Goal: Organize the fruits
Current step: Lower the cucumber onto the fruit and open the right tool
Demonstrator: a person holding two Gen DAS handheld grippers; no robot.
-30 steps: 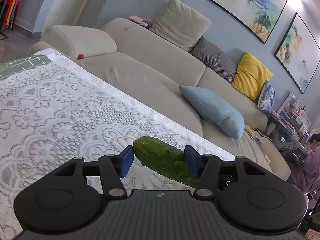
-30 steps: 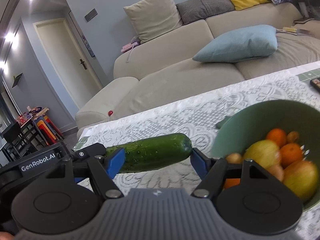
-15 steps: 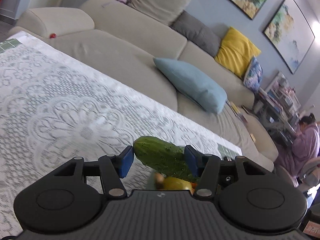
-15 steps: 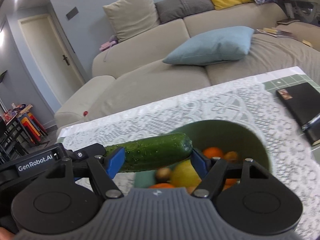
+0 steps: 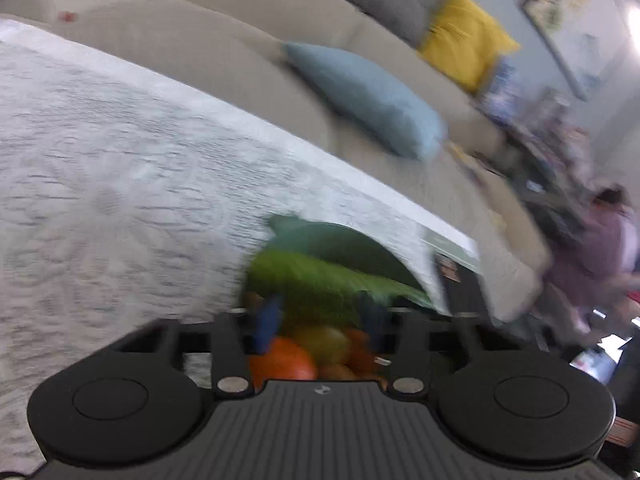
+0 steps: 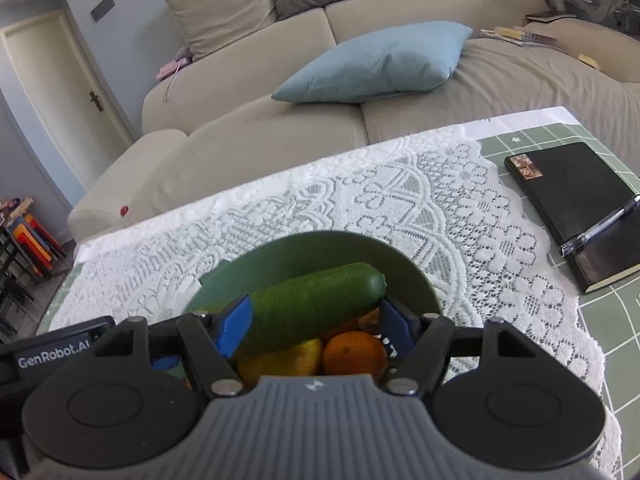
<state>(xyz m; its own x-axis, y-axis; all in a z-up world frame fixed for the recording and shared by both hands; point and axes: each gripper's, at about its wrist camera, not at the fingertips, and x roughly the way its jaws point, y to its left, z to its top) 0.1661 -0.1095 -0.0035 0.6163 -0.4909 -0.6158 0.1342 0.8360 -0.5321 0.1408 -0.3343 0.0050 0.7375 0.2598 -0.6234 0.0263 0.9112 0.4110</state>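
Note:
One long green cucumber [image 6: 316, 304] spans both grippers and hangs tilted just above a green bowl [image 6: 304, 252] of fruit. My right gripper [image 6: 316, 320] has its blue pads against the cucumber, and its jaws are closing. Under it lie an orange [image 6: 352, 352] and a yellow fruit [image 6: 280, 360]. The left wrist view is blurred. There the cucumber [image 5: 320, 280] sits between the pads of my left gripper [image 5: 320, 320], whose jaws are also closing, over the bowl [image 5: 340, 240] and an orange [image 5: 280, 360].
A white lace cloth [image 6: 400, 200] covers the table. A black notebook [image 6: 576, 208] with a pen [image 6: 600, 228] lies at the right. Behind the table's far edge is a beige sofa [image 6: 280, 128] with a blue cushion [image 6: 380, 64]. A seated person [image 5: 592, 248] is at far right.
Both grippers carried the cucumber sideways from the bare cloth to above the fruit bowl and tipped downward. The pads of both stand closer together than before.

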